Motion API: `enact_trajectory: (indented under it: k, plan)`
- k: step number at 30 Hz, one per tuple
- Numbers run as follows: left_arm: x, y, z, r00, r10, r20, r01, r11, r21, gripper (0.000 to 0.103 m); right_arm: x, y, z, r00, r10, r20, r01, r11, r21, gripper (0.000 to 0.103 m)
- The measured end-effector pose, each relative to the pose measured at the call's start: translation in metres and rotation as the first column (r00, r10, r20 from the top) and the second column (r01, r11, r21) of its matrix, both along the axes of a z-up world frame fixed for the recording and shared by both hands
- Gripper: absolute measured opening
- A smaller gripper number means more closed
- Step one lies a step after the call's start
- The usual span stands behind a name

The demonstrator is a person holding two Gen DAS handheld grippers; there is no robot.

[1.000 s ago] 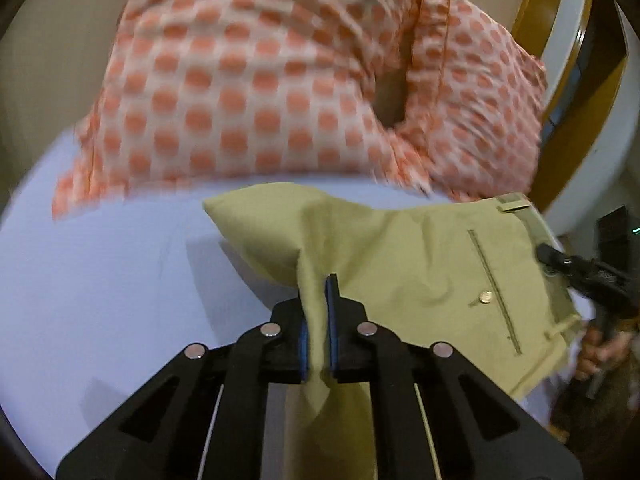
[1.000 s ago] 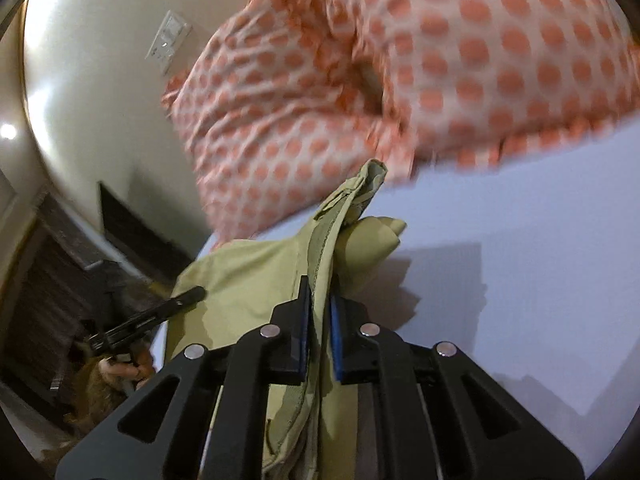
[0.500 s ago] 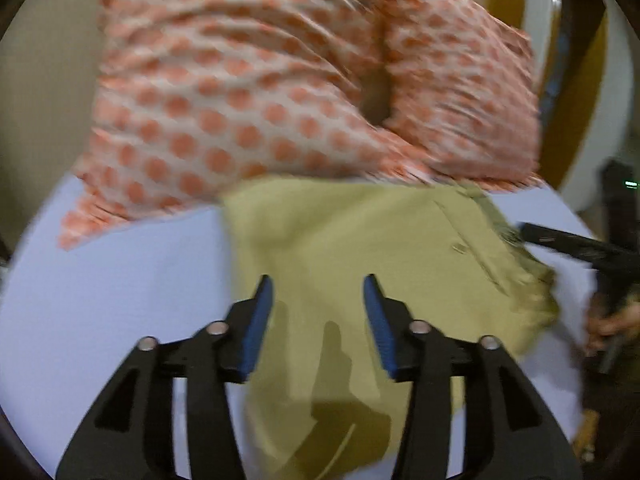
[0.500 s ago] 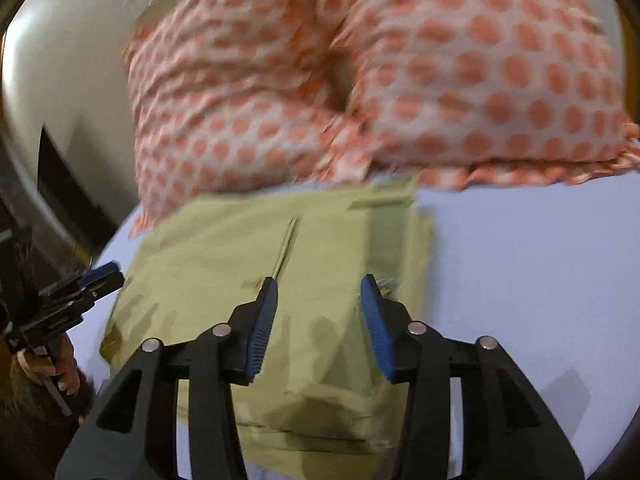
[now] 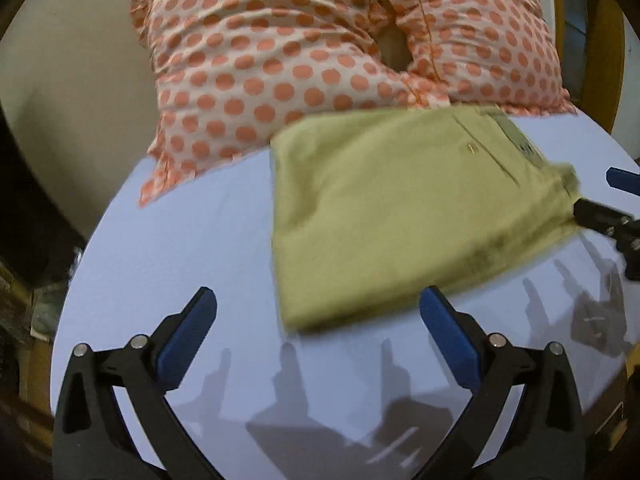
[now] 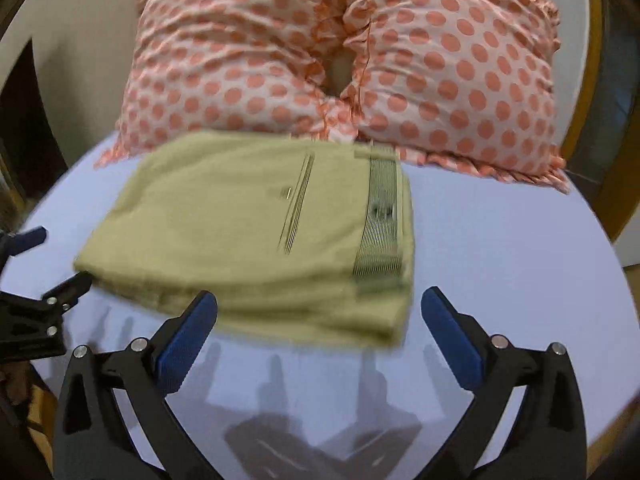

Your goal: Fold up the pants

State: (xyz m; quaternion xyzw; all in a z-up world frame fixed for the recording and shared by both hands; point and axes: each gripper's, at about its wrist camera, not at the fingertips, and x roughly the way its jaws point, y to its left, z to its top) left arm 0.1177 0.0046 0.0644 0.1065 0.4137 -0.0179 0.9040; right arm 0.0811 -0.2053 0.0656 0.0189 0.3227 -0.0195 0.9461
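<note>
The khaki pants (image 5: 400,208) lie folded in a flat rectangle on the pale blue bed sheet (image 5: 180,240), waistband and back pocket on top. They also show in the right wrist view (image 6: 248,232). My left gripper (image 5: 318,320) is open and empty, held back from the near left edge of the pants. My right gripper (image 6: 318,320) is open and empty, just short of the near edge of the pants. The right gripper shows at the right edge of the left wrist view (image 5: 612,208); the left gripper shows at the left edge of the right wrist view (image 6: 36,280).
Two orange-dotted pillows (image 5: 320,48) lean at the head of the bed, touching the far edge of the pants; they also show in the right wrist view (image 6: 340,60). A yellow wooden frame (image 6: 584,80) stands at the right. The sheet (image 6: 500,240) stretches right of the pants.
Both grippers held pants fabric a second ago, let go and opened wide. They have drawn back toward me, and the pants now lie flat and folded.
</note>
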Motion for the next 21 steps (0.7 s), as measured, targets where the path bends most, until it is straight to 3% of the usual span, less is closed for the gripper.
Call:
enact_trajectory:
  k: [4, 8, 12, 21]
  plan:
    - [-0.017, -0.004, -0.021, 0.997, -0.030, -0.074, 0.026, 0.999, -0.046, 0.101, -0.006, 0.010, -0.030, 0.992, 0.001, -0.124, 0.007, 0.998, 0.068, 0.102]
    - [-0.019, -0.003, -0.036, 0.994, -0.009, -0.112, 0.002, 0.998, -0.060, 0.101, -0.001, 0.016, -0.047, 0.979, -0.057, -0.197, 0.062, 0.998, 0.019, 0.102]
    - [-0.019, 0.010, -0.043, 0.992, 0.003, -0.129, -0.024, 0.987, -0.161, 0.101, -0.008, 0.015, -0.050, 0.978, -0.059, -0.199, 0.069, 0.997, 0.043, 0.102]
    - [-0.021, 0.010, -0.042, 0.995, 0.016, -0.097, -0.032, 0.987, -0.158, 0.101, -0.011, 0.015, -0.050, 0.980, -0.070, -0.184, 0.080, 0.996, 0.046, 0.102]
